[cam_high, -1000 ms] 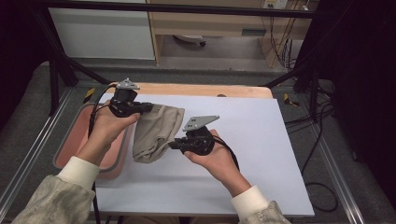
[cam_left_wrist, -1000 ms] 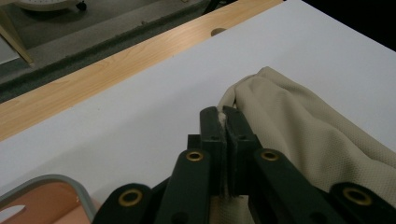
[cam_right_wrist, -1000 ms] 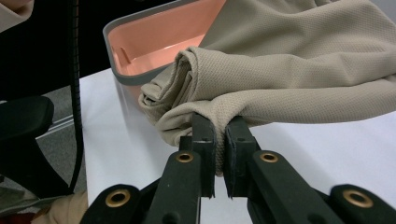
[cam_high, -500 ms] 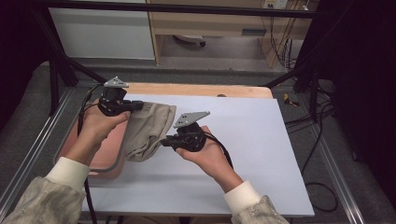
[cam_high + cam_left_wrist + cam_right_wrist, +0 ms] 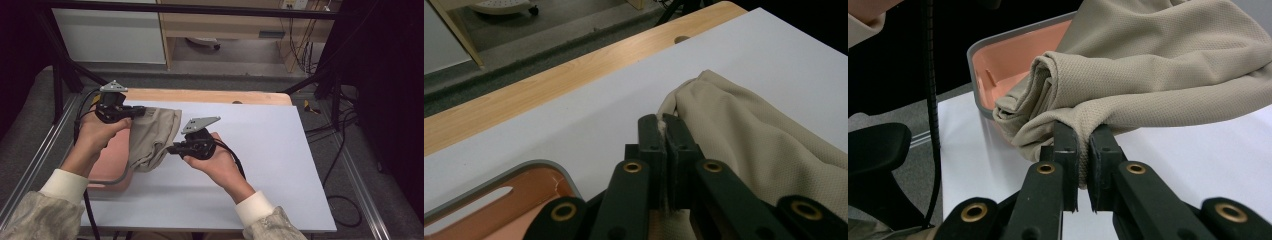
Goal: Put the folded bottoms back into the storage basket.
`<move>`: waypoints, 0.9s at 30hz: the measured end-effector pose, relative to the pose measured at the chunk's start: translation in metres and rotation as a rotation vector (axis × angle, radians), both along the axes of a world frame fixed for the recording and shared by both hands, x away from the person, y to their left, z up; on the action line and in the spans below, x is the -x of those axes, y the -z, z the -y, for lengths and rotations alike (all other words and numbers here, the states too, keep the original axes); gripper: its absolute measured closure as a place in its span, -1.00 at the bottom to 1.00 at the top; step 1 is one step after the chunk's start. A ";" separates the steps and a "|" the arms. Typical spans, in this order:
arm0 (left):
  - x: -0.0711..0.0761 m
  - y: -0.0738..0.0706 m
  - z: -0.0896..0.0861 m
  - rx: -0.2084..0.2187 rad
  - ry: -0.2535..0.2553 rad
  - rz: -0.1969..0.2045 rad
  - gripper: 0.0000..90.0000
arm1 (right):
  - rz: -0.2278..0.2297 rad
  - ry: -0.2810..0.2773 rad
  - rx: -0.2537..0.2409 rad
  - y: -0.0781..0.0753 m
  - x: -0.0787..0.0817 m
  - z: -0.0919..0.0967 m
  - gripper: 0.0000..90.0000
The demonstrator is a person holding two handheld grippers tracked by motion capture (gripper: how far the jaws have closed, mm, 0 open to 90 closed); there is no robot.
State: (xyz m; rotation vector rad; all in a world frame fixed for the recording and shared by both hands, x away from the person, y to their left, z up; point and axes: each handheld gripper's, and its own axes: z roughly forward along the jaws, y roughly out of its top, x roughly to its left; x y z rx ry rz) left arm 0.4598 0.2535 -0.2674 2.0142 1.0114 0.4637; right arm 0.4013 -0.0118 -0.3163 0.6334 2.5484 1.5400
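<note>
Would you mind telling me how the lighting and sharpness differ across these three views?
High view: white table sheet evenly lit, surroundings fall to near black, slightly soft. Left gripper view: the beige cloth and the left hand-held gripper are sharp, the floor beyond dim. Right gripper view: cloth weave crisp, the right hand-held gripper dark, the left edge in deep shadow.

High cam looks down; gripper cams sit close, sharing cloth w/ it.
</note>
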 end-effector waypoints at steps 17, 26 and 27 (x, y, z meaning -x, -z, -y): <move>0.001 -0.015 -0.024 0.003 -0.027 0.018 0.96 | 0.010 -0.030 -0.014 -0.009 -0.007 -0.023 0.89; 0.000 -0.014 -0.036 -0.001 -0.037 0.009 0.96 | 0.013 -0.056 -0.006 -0.008 -0.012 -0.038 0.89; 0.000 -0.014 -0.037 -0.002 -0.038 0.008 0.96 | 0.014 -0.061 -0.009 -0.008 -0.012 -0.040 0.89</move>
